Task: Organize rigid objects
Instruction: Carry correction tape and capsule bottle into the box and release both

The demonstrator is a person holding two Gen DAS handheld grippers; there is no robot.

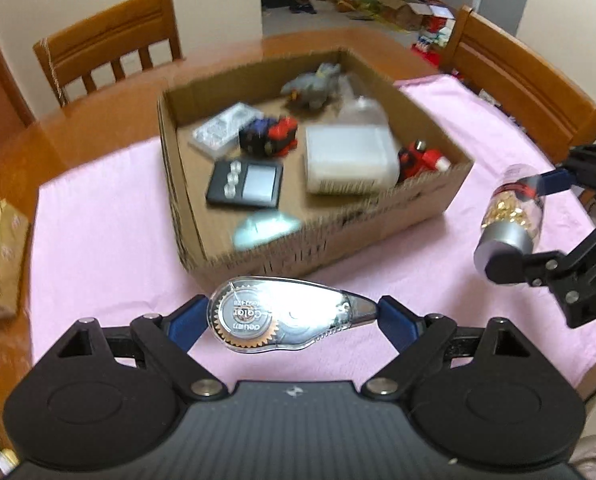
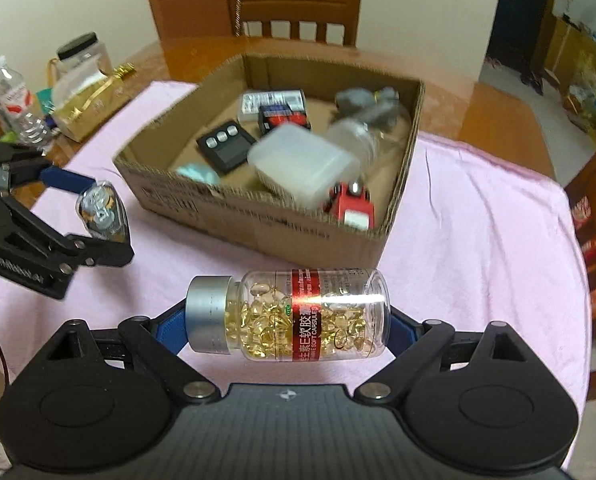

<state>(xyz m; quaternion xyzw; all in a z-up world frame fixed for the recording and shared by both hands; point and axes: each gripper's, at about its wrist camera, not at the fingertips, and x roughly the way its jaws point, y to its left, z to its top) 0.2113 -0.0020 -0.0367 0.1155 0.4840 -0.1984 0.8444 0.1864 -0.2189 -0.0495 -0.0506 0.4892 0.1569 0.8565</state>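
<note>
A: Left view: the left tongs (image 1: 293, 322) are gripping the correction tape (image 1: 287, 314) endwise, lifting it at 6 o'clock of the cardboard box (image 1: 378, 216).

B: Right view: the right tongs (image 2: 287, 326) are clamping the capsule bottle (image 2: 293, 314) cap-to-base, likely for boxing.

Wooden chairs (image 1: 109, 52), pink cloth (image 2: 478, 216), gold gift bag (image 2: 85, 108), water bottle (image 2: 15, 100)

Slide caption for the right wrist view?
Right gripper grips capsule bottle above pink cloth, facing cardboard box.

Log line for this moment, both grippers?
left gripper: shut on correction tape | right gripper: shut on capsule bottle | cardboard box: ahead
</note>
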